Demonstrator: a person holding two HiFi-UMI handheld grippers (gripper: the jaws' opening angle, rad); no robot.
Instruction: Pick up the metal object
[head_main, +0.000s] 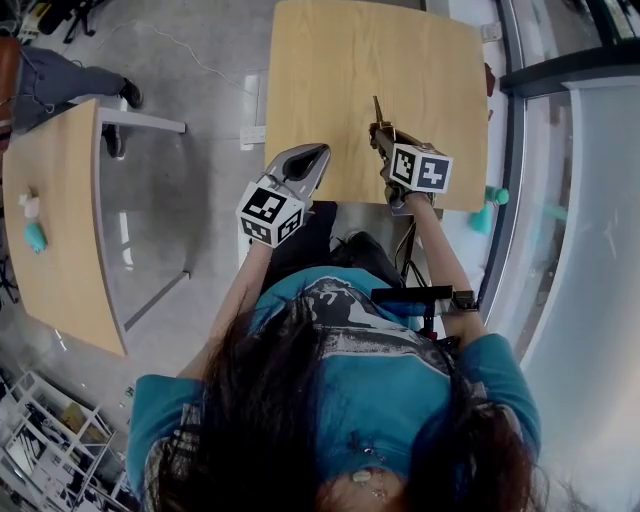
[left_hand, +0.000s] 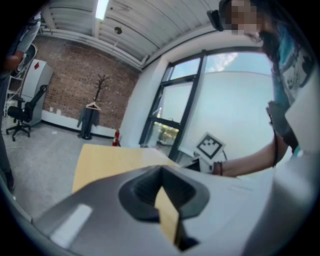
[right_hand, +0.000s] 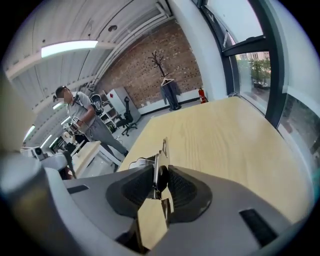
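A: R claw (head_main: 384, 138)?
B: Clamped on the metal piece (right_hand: 164, 147). It sits edge-on betw. the pads, tip poking out the far side, over near-right of table (head_main: 330, 60).
A: L claw (head_main: 306, 160)?
B: Jaws together, empty, at near table edge.
A: Step?
B: Grip made, by my read. Next: lift straight up w/ firm squeeze; thin piece may twist.

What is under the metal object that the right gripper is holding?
Only bare wooden table shows beneath the metal object, which the right gripper clamps. The gripper's body covers the object's lower end and the tabletop directly below it, so contact cannot be judged.
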